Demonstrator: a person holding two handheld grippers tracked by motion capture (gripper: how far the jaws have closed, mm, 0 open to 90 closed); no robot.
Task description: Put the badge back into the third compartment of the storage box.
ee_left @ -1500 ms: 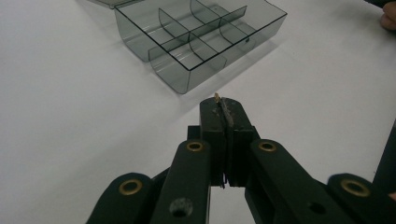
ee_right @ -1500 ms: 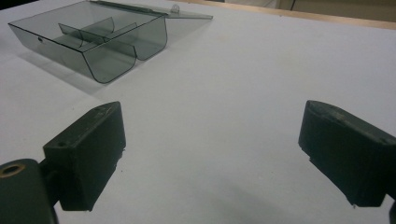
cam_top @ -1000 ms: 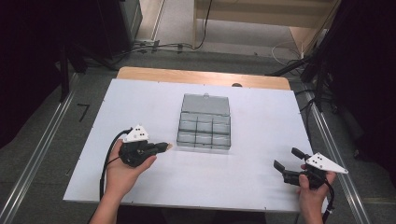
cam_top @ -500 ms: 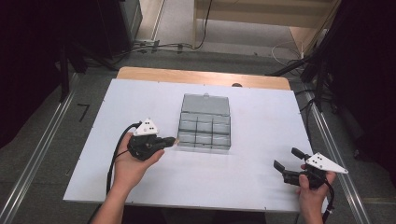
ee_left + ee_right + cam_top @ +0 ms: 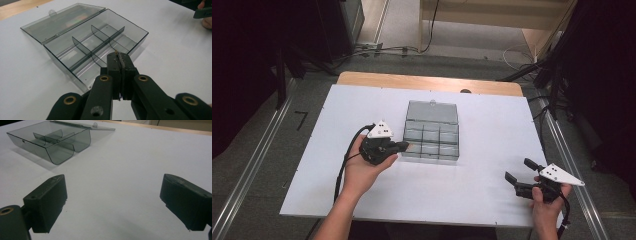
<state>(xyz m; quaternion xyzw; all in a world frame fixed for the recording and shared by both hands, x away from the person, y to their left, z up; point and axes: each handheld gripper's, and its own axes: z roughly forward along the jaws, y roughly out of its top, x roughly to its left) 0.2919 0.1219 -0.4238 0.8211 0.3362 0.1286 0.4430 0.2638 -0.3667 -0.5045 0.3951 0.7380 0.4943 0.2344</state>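
Left gripper (image 5: 403, 146) has slid over to my open organizer box (image 5: 431, 131), pinching something tiny; right gripper (image 5: 518, 178) gapes wide, parked.

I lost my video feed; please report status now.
Left gripper shut on small thin piece, over open compartment box. Right gripper open, idle. Nothing in the way.

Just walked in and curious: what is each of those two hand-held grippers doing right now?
Left gripper: jaws closed on a small thin thing, too small to identify, over the open grey box.
Right gripper: jaws open, holding nothing.
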